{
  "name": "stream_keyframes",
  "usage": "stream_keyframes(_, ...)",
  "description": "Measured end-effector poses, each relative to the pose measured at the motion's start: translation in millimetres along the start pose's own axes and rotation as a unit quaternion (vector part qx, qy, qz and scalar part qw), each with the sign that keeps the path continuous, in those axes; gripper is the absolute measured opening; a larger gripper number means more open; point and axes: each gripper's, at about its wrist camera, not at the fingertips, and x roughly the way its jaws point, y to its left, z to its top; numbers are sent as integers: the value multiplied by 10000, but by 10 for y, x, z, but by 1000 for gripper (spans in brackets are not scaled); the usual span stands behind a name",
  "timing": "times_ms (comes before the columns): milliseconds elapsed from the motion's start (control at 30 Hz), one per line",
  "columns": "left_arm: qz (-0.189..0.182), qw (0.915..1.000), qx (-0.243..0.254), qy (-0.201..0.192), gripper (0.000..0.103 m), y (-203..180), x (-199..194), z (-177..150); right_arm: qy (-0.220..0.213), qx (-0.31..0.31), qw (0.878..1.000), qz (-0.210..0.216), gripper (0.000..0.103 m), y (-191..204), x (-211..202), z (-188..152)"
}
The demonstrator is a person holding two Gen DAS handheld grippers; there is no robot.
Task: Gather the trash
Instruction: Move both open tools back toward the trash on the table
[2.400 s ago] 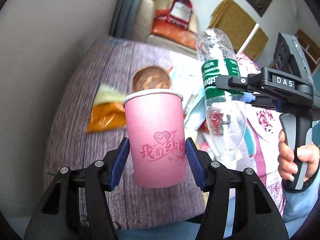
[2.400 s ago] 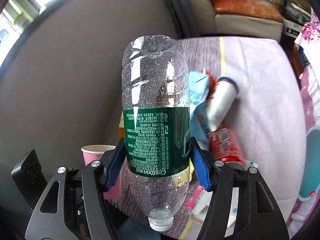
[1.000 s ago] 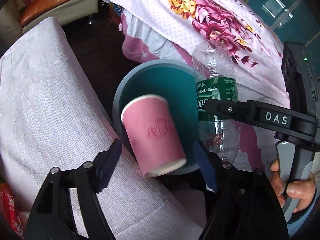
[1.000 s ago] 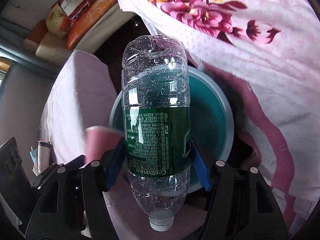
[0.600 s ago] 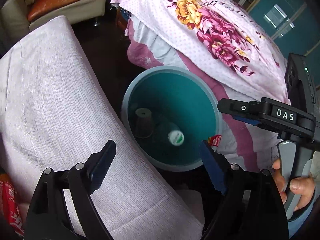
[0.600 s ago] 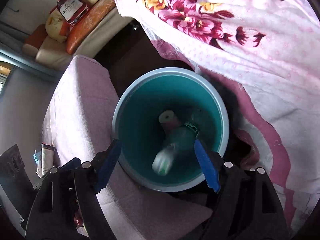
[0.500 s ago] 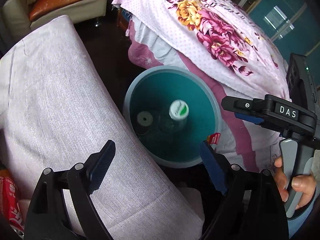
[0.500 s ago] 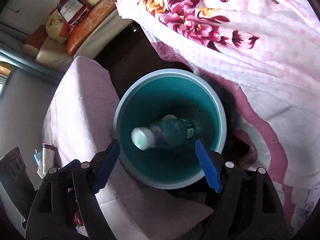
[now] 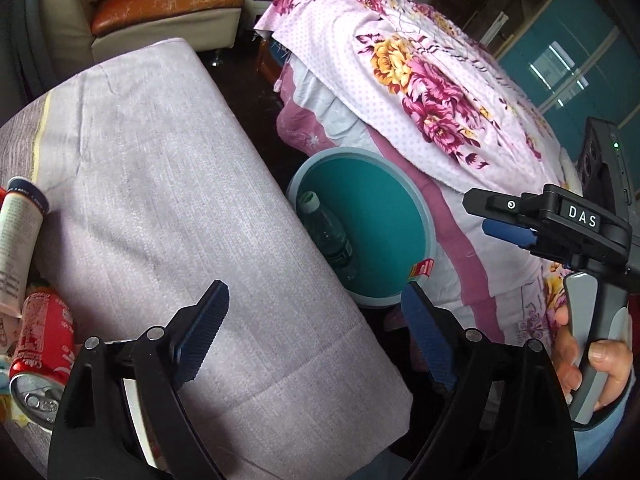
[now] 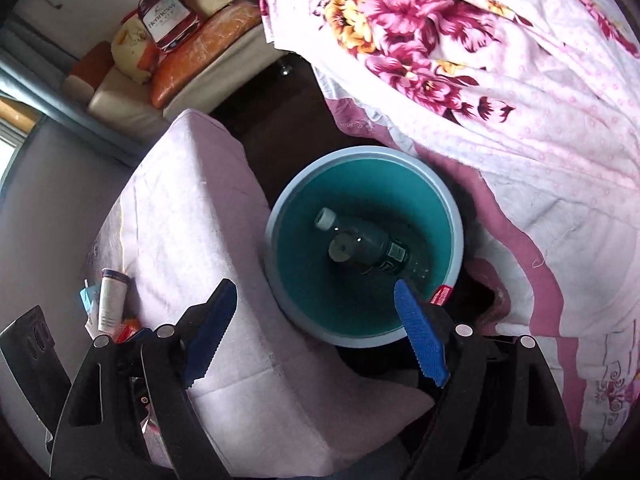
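My left tongs (image 9: 316, 330) hang released and empty; my right tongs (image 10: 316, 330) are opening, nothing between. The plastic bottle (image 10: 372, 254) lies in the teal bin (image 10: 456, 216) with the cup (image 10: 341, 251). Red can (image 9: 38, 344) stays on the tabletop (image 9: 168, 200).

Both views are lit by soft daylight; no hard shadows are cast. In the right wrist view a bright window strip (image 10: 12, 120) is seen at the left edge, and the floral bedspread (image 10: 500, 60) is washed out toward white. In the left wrist view, reflections are noted on the teal cabinet doors (image 9: 568, 60). The floor gap (image 9: 256, 92) beside the bed is rendered almost black. The inside of the bin (image 10: 360, 248) is dim, and its contents are only murkily resolved. Strong fisheye bending and dark vignetting are recorded at all corners. Focus is sharp centrally; slight softness is noted at the rims.
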Motion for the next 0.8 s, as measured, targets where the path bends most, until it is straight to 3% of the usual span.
stream_keyframes(433, 237, 9984, -270, -447, 90, 470, -672, -321, 75, -620, 9980, 69, 78, 692, -89, -361)
stream_keyframes(800, 485, 9921, -967, -640, 91, 1089, -1003, -517, 566, -1019, 9930, 172, 78, 1067, 215, -689)
